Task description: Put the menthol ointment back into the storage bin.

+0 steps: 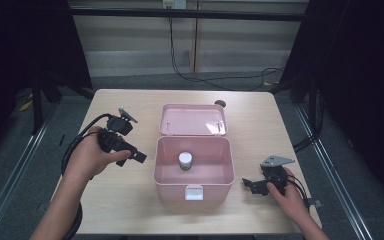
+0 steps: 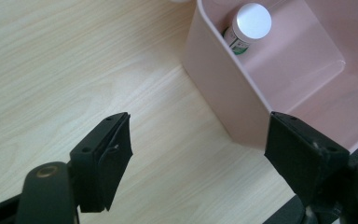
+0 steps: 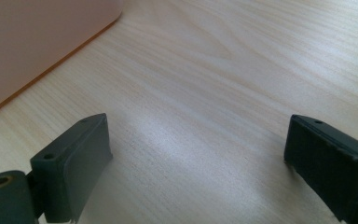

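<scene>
The left gripper [image 1: 139,156] hangs above the table just beside the left wall of the pink box [image 1: 162,172] in the high view, with its jaws apart and nothing between them. The right gripper [image 1: 247,183] rests low on the table near the right side of the box, also open and empty. The small bottle with a white cap [image 1: 185,160] stands upright on the floor of the box, near the middle. The hinged lid [image 1: 192,120] lies open behind the box, and a white latch [image 1: 194,192] sits on the front wall.

In the left gripper view, the jaws stand wide and hold nothing; one is over the table and the other is before the box wall [image 2: 223,93]. The bottle [image 2: 248,25] stands beyond that wall, close to it. To do this step well, I think the gripper should rise over the rim, come down straight around the bottle body under the cap, and close gently so the bottle does not tip.

In the right gripper view, the jaws are wide open over the bare wood [image 3: 223,84], and the side of the box [image 3: 37,46] is at the upper left.

The table [image 1: 125,210] is of light wood with fine grain. Around it the room is dark, with grey floor, black cables [image 1: 200,77] and a pale wall panel behind.
</scene>
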Available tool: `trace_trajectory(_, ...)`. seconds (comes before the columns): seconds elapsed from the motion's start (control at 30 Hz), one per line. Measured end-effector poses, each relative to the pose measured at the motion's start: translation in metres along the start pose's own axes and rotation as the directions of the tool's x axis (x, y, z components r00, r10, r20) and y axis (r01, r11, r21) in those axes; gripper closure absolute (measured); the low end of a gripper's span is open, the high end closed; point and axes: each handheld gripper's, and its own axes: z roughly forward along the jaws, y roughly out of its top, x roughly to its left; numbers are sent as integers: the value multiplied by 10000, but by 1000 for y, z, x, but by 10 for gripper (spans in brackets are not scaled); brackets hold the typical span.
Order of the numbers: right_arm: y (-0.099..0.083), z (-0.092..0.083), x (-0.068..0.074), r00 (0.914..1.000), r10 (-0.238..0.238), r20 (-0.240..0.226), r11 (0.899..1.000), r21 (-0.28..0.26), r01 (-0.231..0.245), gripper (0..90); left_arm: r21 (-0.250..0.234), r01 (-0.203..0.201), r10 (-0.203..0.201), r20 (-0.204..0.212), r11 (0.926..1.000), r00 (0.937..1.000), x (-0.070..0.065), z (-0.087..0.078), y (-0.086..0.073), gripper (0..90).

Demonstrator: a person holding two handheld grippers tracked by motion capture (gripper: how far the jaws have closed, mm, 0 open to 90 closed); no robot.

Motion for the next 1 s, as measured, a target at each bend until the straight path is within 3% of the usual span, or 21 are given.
trace_trajectory(0.37, 0, 0, 0, 10000, -23, -8, 10000, 8, 23, 66, 117, 524, -526, 138, 9986, 9985, 24, 30, -31, 224)
trace_trajectory(0.6, 0, 0, 0, 10000, -27, -13, 10000, 9, 27, 66, 405, 635, -642, 160, 9972, 9978, 31, 49, -45, 225)
trace_trajectory(0.77, 0, 0, 0, 10000, -36, -6, 10000, 1, 36, 66, 292, 772, -786, 486, 9966, 9957, 35, 60, -56, 223)
trace_trajectory(1.0, 0, 0, 0, 10000, -16, -12, 10000, 12, 16, 66, 215, 921, -929, 369, 9955, 9950, 43, 76, -73, 223)
